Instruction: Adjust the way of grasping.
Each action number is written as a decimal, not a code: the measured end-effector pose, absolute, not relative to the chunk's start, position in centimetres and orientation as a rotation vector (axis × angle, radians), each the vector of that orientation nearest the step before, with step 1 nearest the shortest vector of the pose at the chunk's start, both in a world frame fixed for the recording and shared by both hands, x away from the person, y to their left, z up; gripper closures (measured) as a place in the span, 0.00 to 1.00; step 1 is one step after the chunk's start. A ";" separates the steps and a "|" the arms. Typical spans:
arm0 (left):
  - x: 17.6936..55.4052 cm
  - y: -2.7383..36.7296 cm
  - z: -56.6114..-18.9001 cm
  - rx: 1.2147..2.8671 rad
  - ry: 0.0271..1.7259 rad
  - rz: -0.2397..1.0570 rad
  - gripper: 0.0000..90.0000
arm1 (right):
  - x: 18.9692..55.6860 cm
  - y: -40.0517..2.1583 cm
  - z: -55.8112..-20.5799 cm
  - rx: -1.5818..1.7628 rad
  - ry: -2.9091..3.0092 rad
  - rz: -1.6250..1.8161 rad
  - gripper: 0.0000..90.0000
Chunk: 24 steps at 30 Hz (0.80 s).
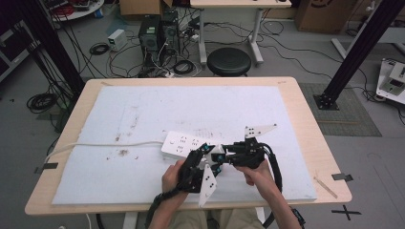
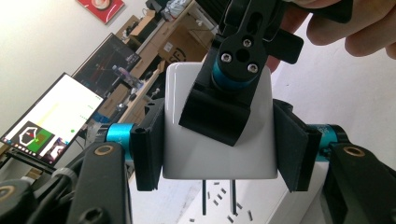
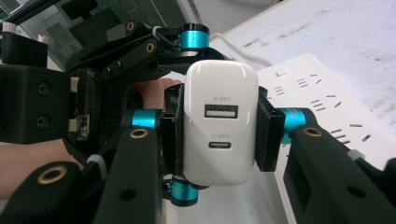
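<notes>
Pinching glossy white rounded charger: left claw, right claw, above power strip.

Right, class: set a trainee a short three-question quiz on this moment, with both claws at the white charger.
1. True or false: the white charger is clamped by both the left claw and the right claw.
2. Which ports show on the charger's face in the right gripper view? A) two round sockets B) one USB-A and one USB-C C) none
3. Fill in: the charger's two prongs point towards the white ____ lying on the table's white mat.

Key
1. True: each claw's pads press on opposite sides of the charger.
2. B
3. power strip; the prongs are not yet in its slots.
</notes>
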State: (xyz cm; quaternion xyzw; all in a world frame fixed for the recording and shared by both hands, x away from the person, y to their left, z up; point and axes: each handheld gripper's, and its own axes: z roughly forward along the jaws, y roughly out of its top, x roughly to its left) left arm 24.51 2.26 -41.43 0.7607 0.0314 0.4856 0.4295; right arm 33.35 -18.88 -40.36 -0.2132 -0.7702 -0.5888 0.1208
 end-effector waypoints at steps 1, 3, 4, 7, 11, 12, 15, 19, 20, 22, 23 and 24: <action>24.5 2.3 -41.4 1.900 0.081 1.208 0.47 | 33.3 -18.9 -40.4 -0.630 -2.250 -1.714 0.70; 24.6 2.2 -41.5 1.899 0.087 1.204 0.47 | 33.3 -18.9 -40.4 -0.632 -2.254 -1.716 0.70; 24.6 2.2 -41.5 1.900 0.091 1.198 0.47 | 33.3 -18.9 -40.4 -0.627 -2.258 -1.718 0.70; 24.6 2.2 -41.5 1.897 0.093 1.196 0.47 | 33.3 -18.9 -40.3 -0.631 -2.257 -1.712 0.70; 24.7 2.4 -41.4 1.889 0.112 1.167 0.42 | 33.2 -18.9 -40.3 -0.647 -2.282 -1.709 0.70; 24.8 2.5 -41.4 1.891 0.125 1.149 0.40 | 33.2 -18.9 -40.3 -0.648 -2.280 -1.706 0.70; 25.0 2.7 -41.3 1.895 0.145 1.128 0.30 | 33.2 -18.9 -40.3 -0.654 -2.287 -1.712 0.70; 25.2 3.0 -41.4 1.900 0.172 1.091 0.24 | 33.2 -19.1 -40.3 -0.660 -2.295 -1.727 0.70; 25.2 3.1 -41.3 1.900 0.175 1.074 0.24 | 33.1 -19.1 -40.2 -0.668 -2.294 -1.724 0.70; 25.2 3.3 -41.3 1.898 0.189 1.059 0.24 | 33.1 -19.2 -40.2 -0.674 -2.300 -1.730 0.70; 25.3 3.4 -41.2 1.901 0.193 1.042 0.24 | 33.1 -19.3 -40.2 -0.678 -2.301 -1.736 0.70; 25.3 3.5 -41.1 1.898 0.203 1.032 0.24 | 33.2 -19.3 -40.2 -0.679 -2.303 -1.739 0.70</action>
